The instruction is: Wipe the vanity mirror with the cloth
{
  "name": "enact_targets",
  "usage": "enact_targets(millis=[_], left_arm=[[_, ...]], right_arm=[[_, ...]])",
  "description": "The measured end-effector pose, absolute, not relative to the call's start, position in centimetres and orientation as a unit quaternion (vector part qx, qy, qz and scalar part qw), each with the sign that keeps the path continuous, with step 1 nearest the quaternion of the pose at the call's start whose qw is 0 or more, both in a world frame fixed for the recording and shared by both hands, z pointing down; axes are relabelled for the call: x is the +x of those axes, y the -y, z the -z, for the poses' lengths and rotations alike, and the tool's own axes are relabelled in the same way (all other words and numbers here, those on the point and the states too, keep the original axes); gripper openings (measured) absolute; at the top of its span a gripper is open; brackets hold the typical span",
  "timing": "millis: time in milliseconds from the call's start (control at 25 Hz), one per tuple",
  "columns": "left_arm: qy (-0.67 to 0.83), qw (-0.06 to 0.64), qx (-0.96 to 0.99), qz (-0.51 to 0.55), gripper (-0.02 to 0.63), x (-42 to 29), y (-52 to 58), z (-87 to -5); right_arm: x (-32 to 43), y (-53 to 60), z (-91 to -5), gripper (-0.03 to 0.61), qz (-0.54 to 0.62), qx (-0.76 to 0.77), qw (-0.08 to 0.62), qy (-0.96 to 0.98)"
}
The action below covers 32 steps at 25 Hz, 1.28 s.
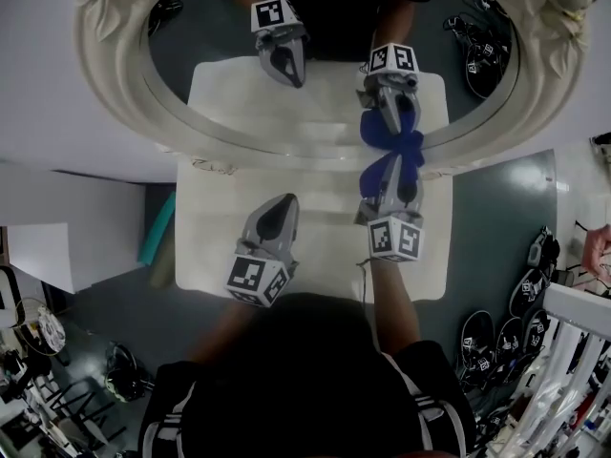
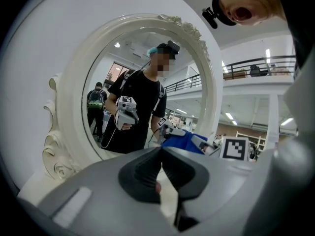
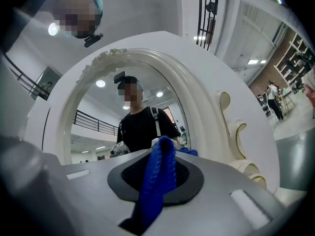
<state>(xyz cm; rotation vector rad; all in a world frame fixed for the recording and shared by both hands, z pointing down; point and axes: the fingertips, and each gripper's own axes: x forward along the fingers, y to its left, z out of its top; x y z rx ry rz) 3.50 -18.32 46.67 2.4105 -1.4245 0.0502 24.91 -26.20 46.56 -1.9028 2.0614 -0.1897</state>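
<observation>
Hovering over the near part of the white bench (image 1: 205, 256), the left gripper (image 1: 280, 204) has its fingers together with nothing between them. Farther off on the right, the right gripper (image 1: 389, 172) has its fingers clamped on the blue cloth (image 1: 380, 165), which meets the lower edge of the mirror (image 1: 220, 84) at the far side. The cloth looks soft, light and limp, so a firm pinch on a gathered fold suits it. The glass is probably fragile and wants gentle pressure.
</observation>
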Motion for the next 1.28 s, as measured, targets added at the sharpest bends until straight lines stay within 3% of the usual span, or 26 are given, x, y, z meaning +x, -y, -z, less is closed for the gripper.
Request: enact_targets(millis=[360,1280], left_arm=[[0.497,0.18,0.849,-0.024,0.011,4.0,19.3,-47.3],[0.504,0.192,0.842,-0.025,0.011,1.9,18.4,-48.4]], right_arm=[[24.0,26.6,-47.3,0.043,0.024,-0.643,0.184,-0.743],[17.4,26.2,-51.5,0.037,-0.031,-0.596,0.121,-0.793]])
